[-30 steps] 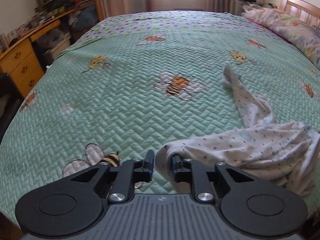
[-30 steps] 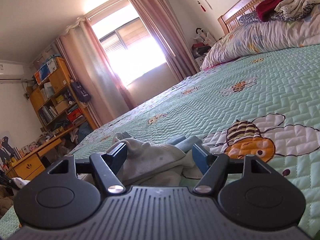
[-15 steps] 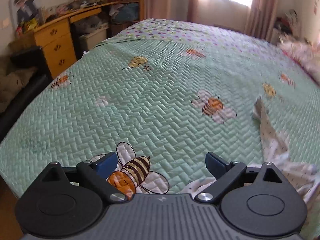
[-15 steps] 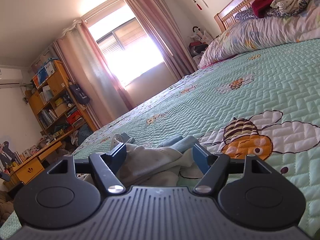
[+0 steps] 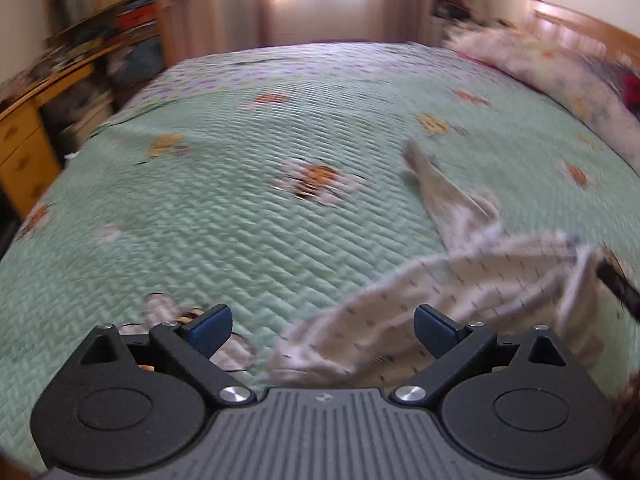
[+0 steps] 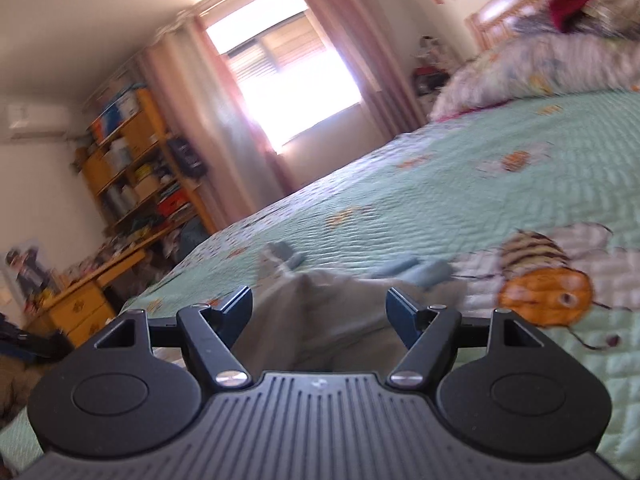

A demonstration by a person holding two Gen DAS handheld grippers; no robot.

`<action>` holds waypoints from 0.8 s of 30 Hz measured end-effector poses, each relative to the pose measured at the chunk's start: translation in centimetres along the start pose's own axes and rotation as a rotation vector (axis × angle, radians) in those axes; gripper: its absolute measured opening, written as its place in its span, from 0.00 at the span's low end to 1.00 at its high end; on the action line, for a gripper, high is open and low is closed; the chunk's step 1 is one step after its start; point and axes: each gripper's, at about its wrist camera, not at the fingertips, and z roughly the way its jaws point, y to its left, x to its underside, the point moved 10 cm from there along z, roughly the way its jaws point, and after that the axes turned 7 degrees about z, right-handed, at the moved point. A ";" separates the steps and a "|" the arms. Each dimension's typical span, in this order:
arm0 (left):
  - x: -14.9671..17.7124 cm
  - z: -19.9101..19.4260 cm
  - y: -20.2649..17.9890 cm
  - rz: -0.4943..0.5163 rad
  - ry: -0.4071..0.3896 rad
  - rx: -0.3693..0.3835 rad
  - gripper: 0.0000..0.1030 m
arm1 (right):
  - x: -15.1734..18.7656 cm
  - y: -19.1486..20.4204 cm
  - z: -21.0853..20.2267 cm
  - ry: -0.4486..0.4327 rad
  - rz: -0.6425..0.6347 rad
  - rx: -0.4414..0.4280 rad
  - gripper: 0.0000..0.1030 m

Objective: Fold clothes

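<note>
Now both tools gape wide: left tool point(image 5: 322, 325) and right tool point(image 6: 319, 306) straddle the garment point(image 5: 460, 280) ungripped.

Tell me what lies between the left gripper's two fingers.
In the left wrist view, the left gripper stands open. Between its fingers lie the near end of the dotted white garment and bare green bedspread; neither pad presses the cloth.

I find no word, number or brand that I can read on the green quilt point(image 5: 248, 216) (both my views are blurred), nor beyond it.
</note>
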 end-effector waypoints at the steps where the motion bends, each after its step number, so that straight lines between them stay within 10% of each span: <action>1: 0.3 0.2 -0.3 0.017 0.003 0.011 0.95 | 0.1 1.1 0.1 0.014 -0.039 -0.019 0.74; 12: 4.5 2.2 3.3 0.044 0.066 -0.019 0.95 | 7.4 15.7 1.4 0.199 -0.774 -0.237 0.80; 24: 4.5 0.4 6.5 -0.068 -0.004 0.033 0.95 | 12.0 19.0 6.4 0.353 -1.115 -0.210 0.83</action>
